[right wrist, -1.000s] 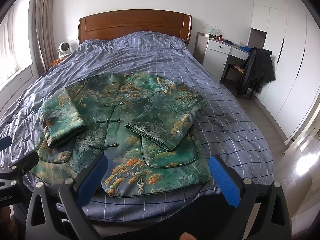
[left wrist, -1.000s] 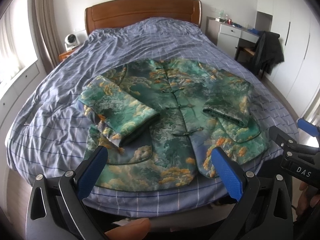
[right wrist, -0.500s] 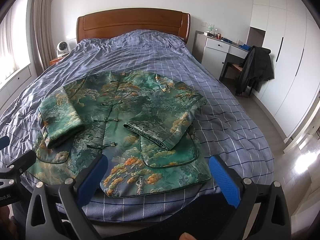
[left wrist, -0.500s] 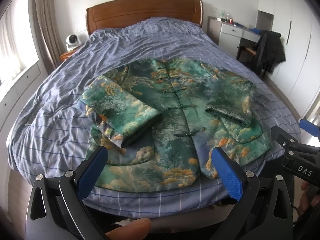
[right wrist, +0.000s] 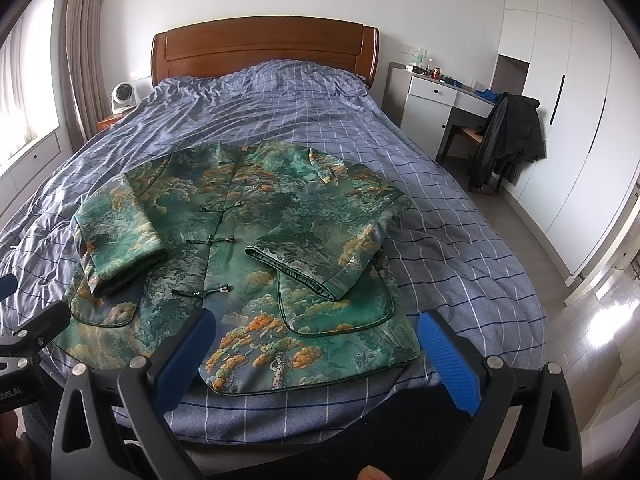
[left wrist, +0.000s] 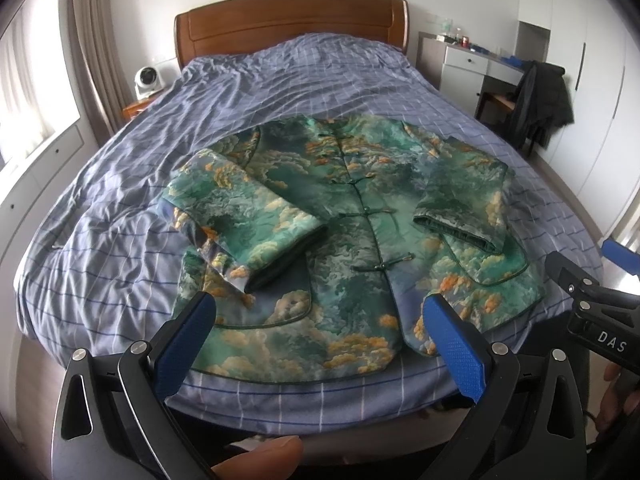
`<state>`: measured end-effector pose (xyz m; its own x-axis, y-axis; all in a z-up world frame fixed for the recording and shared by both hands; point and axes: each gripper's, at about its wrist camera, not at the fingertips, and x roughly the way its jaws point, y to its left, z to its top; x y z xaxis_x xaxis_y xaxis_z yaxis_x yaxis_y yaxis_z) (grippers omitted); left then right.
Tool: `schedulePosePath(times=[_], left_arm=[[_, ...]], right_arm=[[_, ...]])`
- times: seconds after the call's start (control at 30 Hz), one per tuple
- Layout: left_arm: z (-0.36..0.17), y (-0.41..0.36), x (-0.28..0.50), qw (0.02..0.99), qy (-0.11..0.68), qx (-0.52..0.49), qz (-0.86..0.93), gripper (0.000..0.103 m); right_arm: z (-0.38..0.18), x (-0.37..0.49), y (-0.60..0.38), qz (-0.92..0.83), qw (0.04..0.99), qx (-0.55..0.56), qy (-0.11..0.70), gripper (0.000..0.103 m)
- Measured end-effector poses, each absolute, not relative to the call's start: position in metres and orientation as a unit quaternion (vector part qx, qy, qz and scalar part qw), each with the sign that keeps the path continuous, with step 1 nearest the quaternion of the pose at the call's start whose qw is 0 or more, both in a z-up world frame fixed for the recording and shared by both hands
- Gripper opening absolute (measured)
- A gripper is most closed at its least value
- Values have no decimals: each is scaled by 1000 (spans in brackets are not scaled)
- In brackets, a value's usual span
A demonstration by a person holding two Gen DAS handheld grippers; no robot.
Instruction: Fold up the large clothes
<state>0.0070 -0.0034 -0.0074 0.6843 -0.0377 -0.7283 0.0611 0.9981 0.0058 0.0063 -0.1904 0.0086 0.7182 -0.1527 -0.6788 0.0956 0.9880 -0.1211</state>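
A green jacket (left wrist: 352, 232) (right wrist: 256, 240) patterned with clouds and orange trees lies face up on the bed, buttoned down the front. Both sleeves are folded in over the body, the left cuff (left wrist: 280, 260) and the right cuff (right wrist: 296, 268) resting on the chest panels. My left gripper (left wrist: 316, 328) hovers open above the jacket's hem at the bed's foot, holding nothing. My right gripper (right wrist: 312, 344) is open too, above the hem's right part. Each gripper's black frame shows at the edge of the other's view.
The bed (right wrist: 460, 240) has a blue checked cover and a wooden headboard (right wrist: 264, 48). A white fan (left wrist: 146, 80) stands on the nightstand at the left. A white desk (right wrist: 436, 100) and a chair with a dark coat (right wrist: 508, 140) stand on the right beside white wardrobes.
Both grippers have drifted slightly, so the jacket sits a little differently in view. The jacket itself has not moved and both grippers stay open.
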Motion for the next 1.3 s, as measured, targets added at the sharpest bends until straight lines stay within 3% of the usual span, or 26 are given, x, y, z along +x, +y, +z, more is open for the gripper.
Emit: schedulePosePath(times=[0.6,0.97,1.3], left_arm=[[-7,5,2,919,393,12,-17,103],[-5,4,5,919,393,12,-14,103],[2,11,4,924,382,13,3,103]], right_arm=[[17,2,-198,-67,934,-18,350,103],[33,-8,-195,-42,957,-30,285,103],[33,4,-189,42,939,-55,338,103]])
